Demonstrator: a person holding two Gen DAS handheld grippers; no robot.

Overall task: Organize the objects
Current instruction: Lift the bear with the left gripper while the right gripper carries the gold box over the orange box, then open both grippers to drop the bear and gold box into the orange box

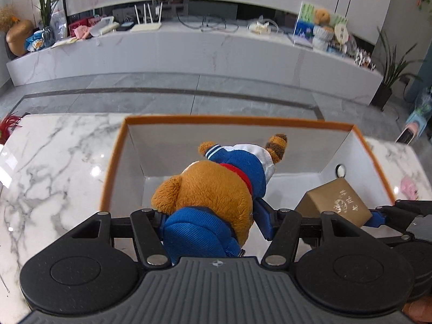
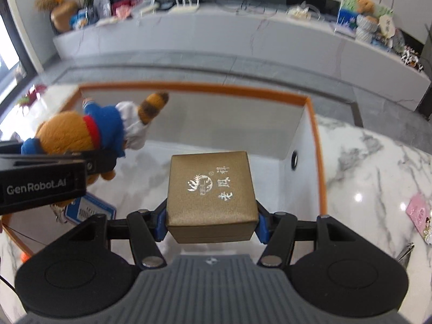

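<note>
A brown plush toy (image 1: 216,189) in a blue jacket with a striped tail hangs in my left gripper (image 1: 209,216), which is shut on it above a white box with an orange rim (image 1: 237,120). It also shows at the left of the right wrist view (image 2: 81,132). My right gripper (image 2: 212,222) is shut on a gold gift box (image 2: 212,189) with silver characters, held over the same white box (image 2: 313,124). The gold box appears at the right of the left wrist view (image 1: 337,202).
The white box stands on a marble table (image 1: 54,162). A blue-and-white card (image 2: 90,210) lies under the left gripper. A pink packet (image 2: 418,210) lies on the table at the right. A long white cabinet (image 1: 189,51) with clutter runs behind.
</note>
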